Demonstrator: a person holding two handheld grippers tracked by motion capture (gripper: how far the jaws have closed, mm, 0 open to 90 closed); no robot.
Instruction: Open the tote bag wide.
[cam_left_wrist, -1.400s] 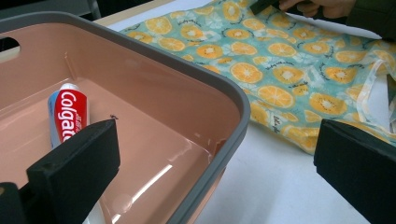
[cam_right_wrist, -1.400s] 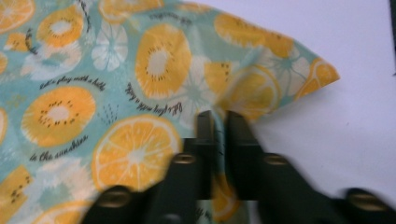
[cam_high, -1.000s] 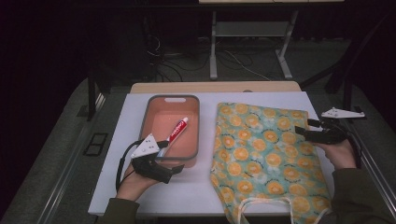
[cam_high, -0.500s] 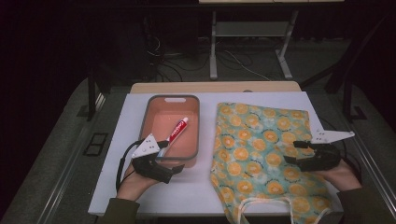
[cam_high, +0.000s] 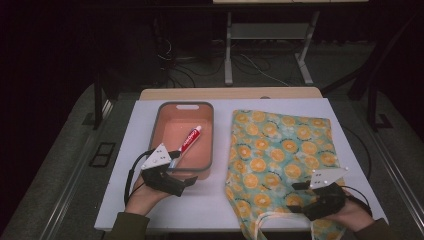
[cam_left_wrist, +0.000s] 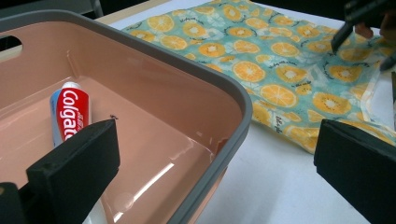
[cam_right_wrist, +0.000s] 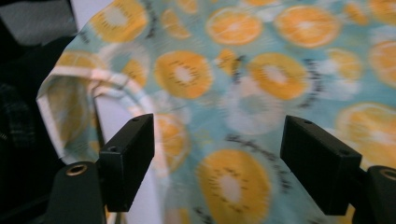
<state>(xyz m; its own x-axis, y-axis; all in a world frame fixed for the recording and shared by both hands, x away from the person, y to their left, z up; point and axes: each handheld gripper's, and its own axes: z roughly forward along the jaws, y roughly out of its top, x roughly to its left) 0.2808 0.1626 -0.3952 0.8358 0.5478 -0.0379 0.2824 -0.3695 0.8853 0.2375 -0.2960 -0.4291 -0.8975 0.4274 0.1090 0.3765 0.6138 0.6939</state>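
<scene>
Both grippers' jaws wide apart

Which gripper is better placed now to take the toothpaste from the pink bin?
Left. The left gripper sits open at the bin near rim, facing the toothpaste. The right gripper is over the orange-print bag.

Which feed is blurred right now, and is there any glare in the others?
Right gripper view: the orange-print bag is smeared by motion blur. Left gripper view: sharp, with glare streaks on the pink tub floor. High view: dim, dark surroundings, but table evenly lit.
</scene>
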